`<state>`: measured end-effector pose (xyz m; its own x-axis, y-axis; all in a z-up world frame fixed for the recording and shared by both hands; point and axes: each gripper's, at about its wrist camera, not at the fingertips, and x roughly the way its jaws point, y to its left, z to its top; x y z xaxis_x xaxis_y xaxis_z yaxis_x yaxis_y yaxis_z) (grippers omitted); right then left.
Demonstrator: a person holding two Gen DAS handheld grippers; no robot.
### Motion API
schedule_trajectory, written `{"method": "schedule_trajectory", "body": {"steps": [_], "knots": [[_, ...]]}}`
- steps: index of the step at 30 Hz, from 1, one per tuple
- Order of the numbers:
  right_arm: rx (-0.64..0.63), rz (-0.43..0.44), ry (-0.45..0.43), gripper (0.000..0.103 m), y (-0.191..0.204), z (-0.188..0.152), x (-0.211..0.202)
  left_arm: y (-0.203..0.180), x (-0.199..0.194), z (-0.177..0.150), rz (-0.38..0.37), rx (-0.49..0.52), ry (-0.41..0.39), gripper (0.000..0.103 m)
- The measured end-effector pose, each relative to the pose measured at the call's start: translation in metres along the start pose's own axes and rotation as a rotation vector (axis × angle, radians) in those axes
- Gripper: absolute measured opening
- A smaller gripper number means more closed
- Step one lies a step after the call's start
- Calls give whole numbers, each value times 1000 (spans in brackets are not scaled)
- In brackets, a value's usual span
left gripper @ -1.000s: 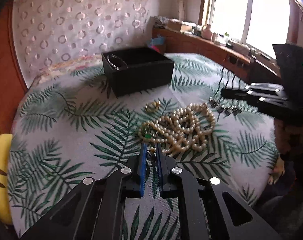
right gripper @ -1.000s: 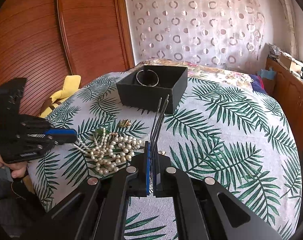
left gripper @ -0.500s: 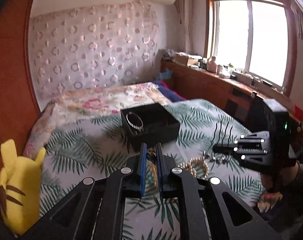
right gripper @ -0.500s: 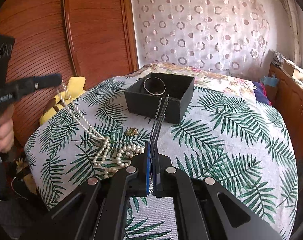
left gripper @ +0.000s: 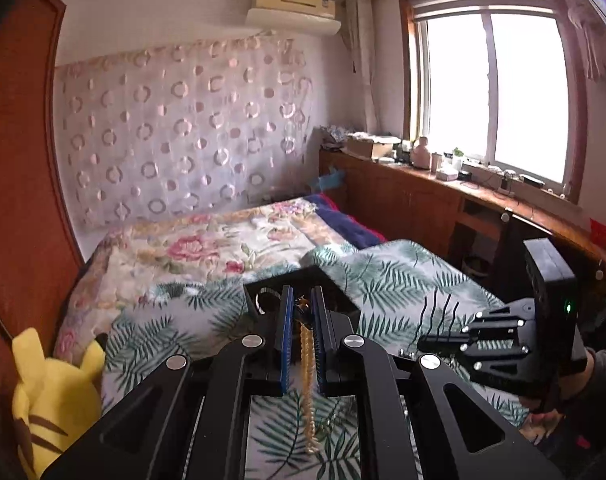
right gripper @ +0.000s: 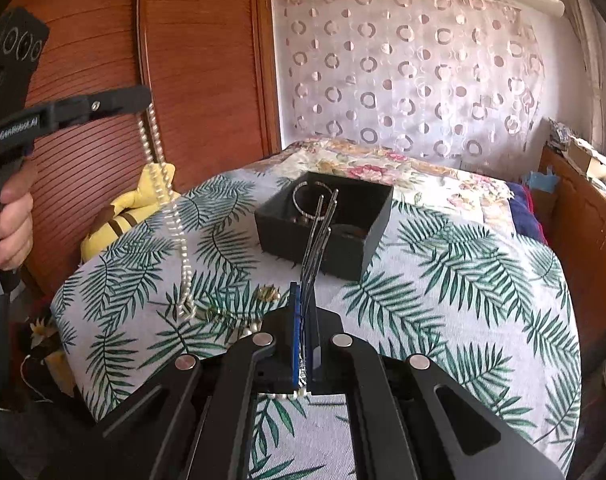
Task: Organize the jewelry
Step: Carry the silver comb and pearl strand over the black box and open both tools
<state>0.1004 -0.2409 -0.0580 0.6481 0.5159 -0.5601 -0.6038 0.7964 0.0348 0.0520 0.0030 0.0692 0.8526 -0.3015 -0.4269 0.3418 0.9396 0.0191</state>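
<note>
Clearly mid-transfer: the left gripper pinches the long white pearl necklace, its tail trailing on the palm-leaf bedspread. Next, I judge, it should swing over the open black box. The right gripper, clamped on thin metal hairpins, stands between; a gold trinket lies near.

The black box sits mostly hidden behind the left tool.
</note>
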Motion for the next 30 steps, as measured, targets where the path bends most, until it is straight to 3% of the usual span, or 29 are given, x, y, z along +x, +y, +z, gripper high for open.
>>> {"method": "schedule_trajectory", "body": {"steps": [16, 30], "knots": [[-1, 10, -80, 2, -15, 61, 4, -1, 28, 66, 38, 51, -45, 8], [-16, -10, -70, 2, -27, 92, 39, -3, 58, 97, 49, 71, -45, 8]]}}
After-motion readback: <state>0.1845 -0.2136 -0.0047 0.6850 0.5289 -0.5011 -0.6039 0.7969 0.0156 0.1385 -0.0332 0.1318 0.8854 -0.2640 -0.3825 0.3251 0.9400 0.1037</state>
